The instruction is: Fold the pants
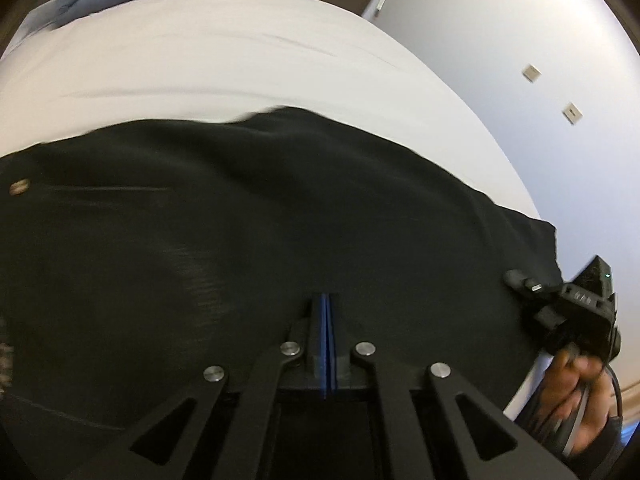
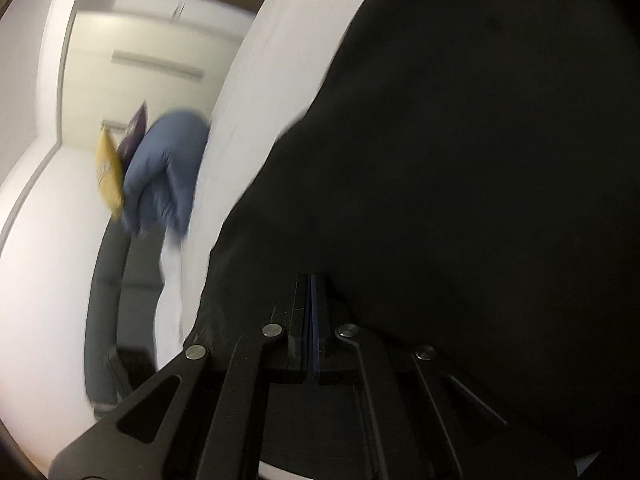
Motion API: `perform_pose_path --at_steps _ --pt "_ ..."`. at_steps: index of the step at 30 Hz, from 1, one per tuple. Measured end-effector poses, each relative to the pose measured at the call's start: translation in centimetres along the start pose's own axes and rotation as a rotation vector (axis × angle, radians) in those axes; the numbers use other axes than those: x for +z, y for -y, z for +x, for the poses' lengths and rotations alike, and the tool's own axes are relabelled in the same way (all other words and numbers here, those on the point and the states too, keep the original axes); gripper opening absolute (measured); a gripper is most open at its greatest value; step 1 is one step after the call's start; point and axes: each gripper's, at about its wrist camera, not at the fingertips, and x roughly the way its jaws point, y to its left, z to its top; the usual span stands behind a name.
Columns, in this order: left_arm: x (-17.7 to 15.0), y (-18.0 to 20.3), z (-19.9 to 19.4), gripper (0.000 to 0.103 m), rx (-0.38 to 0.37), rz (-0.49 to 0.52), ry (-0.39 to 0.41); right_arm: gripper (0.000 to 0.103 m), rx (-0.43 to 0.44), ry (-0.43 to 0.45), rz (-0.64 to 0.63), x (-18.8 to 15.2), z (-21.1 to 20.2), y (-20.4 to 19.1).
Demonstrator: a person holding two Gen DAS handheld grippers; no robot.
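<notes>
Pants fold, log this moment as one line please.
black pants spread on white bed | left gripper shut | right gripper shut | cloth pinched: cannot tell

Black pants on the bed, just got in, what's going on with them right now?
A person is folding the black pants on a white bed, with a handheld gripper in each hand. The left gripper has its fingers shut together over the dark fabric; whether cloth is pinched between them is hard to tell. The right gripper is also shut, at the pants' edge. Both views are motion-blurred. A blue garment lies further up the bed, apart from the pants.
</notes>
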Motion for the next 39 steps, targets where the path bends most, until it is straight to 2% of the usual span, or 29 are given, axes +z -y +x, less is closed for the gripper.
perform_pose_path --at_steps 3,4,6,8,9,10,12,13,14,15,16,17,19,22,23,25,27,29,31,33,35,36,39 --pt "-0.4 -2.9 -1.6 0.005 0.008 -0.038 0.026 0.000 -0.027 0.143 0.105 2.9 -4.3 4.8" --pt "-0.5 -4.1 -2.2 0.005 -0.030 -0.059 0.031 0.000 -0.057 0.189 0.123 3.2 -6.1 5.9" --pt "-0.8 -5.0 -2.9 0.005 -0.025 -0.069 0.041 0.000 -0.139 0.271 0.112 4.4 -9.7 7.0" --pt "-0.8 -5.5 -3.7 0.005 0.024 -0.070 0.056 0.000 -0.199 0.334 0.126 5.1 -12.4 7.9" --pt "-0.8 -5.9 -4.4 0.004 0.071 -0.084 0.067 0.004 -0.245 0.359 0.124 5.8 -14.5 8.6" --pt "-0.7 -6.1 -5.1 0.003 0.078 -0.098 0.080 0.010 -0.307 0.384 0.114 5.7 -16.3 8.3" --pt "-0.3 -5.2 -6.3 0.009 0.095 -0.083 0.117 0.014 -0.286 0.387 0.090 5.1 -18.1 7.6" --pt "-0.1 -4.6 -6.9 0.013 0.098 -0.060 0.125 0.027 -0.256 0.369 0.091 4.5 -18.1 6.6" --pt "0.0 -3.9 -7.1 0.028 0.093 -0.046 0.129 0.054 -0.215 0.347 0.098 3.7 -17.9 5.9" --pt "0.2 -3.2 -7.1 0.048 0.083 -0.036 0.131 0.068 -0.175 0.336 0.105 2.8 -17.9 5.5" --pt "0.4 -1.7 -6.7 0.055 0.052 -0.022 0.132 0.080 -0.136 0.333 0.115 1.6 -18.4 5.5" --pt "0.5 -0.8 -6.4 0.063 0.032 -0.013 0.133 0.080 -0.104 0.321 0.117 0.6 -18.2 5.3" --pt "0.6 0.8 -5.5 0.063 -0.001 0.007 0.115 0.080 -0.060 0.275 0.135 -0.7 -16.9 4.2" --pt "0.5 3.2 -3.5 0.063 -0.033 0.026 0.070 0.079 -0.013 0.214 0.278 -2.5 -14.1 5.2" --pt "0.4 3.6 -3.2 0.063 -0.037 0.030 0.061 0.078 -0.024 0.216 0.313 -1.8 -13.2 5.4" --pt "0.3 5.0 -2.4 0.063 -0.064 0.042 0.041 0.078 -0.029 0.237 0.377 -2.7 -12.4 6.5" --pt "0.2 5.9 -1.9 0.063 -0.078 0.050 0.034 0.076 -0.037 0.250 0.428 -3.9 -10.9 6.0" --pt "0.2 6.6 -1.0 0.063 -0.076 0.061 0.016 0.066 -0.032 0.260 0.499 -3.3 -8.1 7.9" --pt "0.0 6.6 -0.2 0.063 -0.072 0.058 -0.016 0.066 0.002 0.267 0.528 -3.8 -7.6 8.7" --pt "-0.3 5.8 -0.1 0.063 -0.062 0.054 -0.037 0.066 0.032 0.265 0.501 -3.5 -6.8 8.6" --pt "-0.4 6.0 0.2 0.063 -0.062 0.057 -0.032 0.065 0.064 0.283 0.503 -1.3 -4.9 7.8" --pt "-0.4 6.0 0.2 0.063 -0.059 0.059 -0.035 0.065 0.093 0.298 0.519 -1.2 -4.3 8.3" --pt "-0.4 6.4 0.5 0.063 -0.052 0.072 -0.042 0.060 0.149 0.345 0.512 0.0 -5.7 9.2"
